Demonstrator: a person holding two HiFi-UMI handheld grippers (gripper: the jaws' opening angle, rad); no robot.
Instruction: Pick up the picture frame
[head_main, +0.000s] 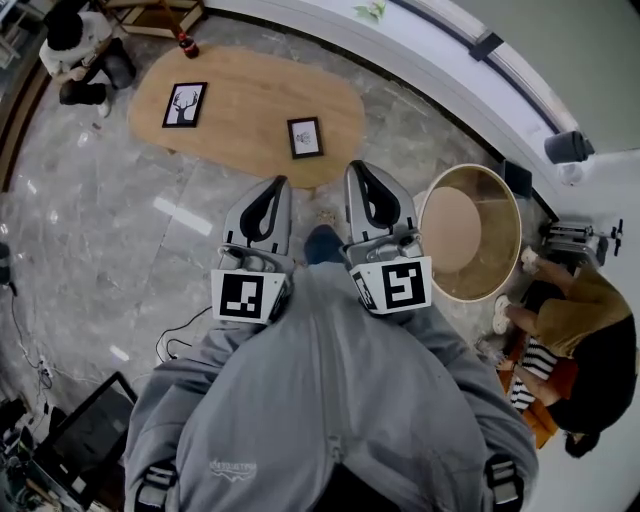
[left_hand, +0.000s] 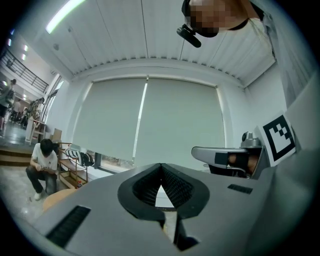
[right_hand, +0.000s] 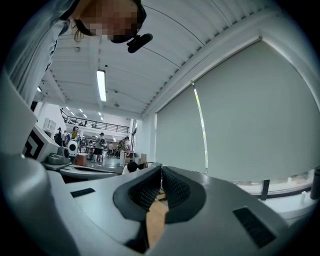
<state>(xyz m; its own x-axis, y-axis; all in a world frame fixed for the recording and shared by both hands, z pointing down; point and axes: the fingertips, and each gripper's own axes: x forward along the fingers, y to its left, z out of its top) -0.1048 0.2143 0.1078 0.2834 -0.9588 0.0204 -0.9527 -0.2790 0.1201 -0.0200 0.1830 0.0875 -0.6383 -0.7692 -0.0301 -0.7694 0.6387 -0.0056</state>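
Observation:
Two picture frames lie flat on an oval wooden table (head_main: 250, 105) ahead: a small frame (head_main: 305, 137) near the table's front edge and a larger deer picture frame (head_main: 185, 104) at its left. My left gripper (head_main: 273, 186) and right gripper (head_main: 357, 170) are held side by side at chest height, pointing level toward the table, short of its front edge. Both are shut with nothing between the jaws. In the left gripper view my left gripper (left_hand: 161, 167) faces a window blind; my right gripper (right_hand: 161, 171) has a strip of tabletop showing beyond its tips.
A dark bottle (head_main: 186, 44) stands at the table's far left end. A round wooden tub (head_main: 471, 232) sits on the floor to the right. One person (head_main: 80, 55) crouches at top left, another (head_main: 575, 330) sits at right. A laptop (head_main: 90, 432) and cables lie at lower left.

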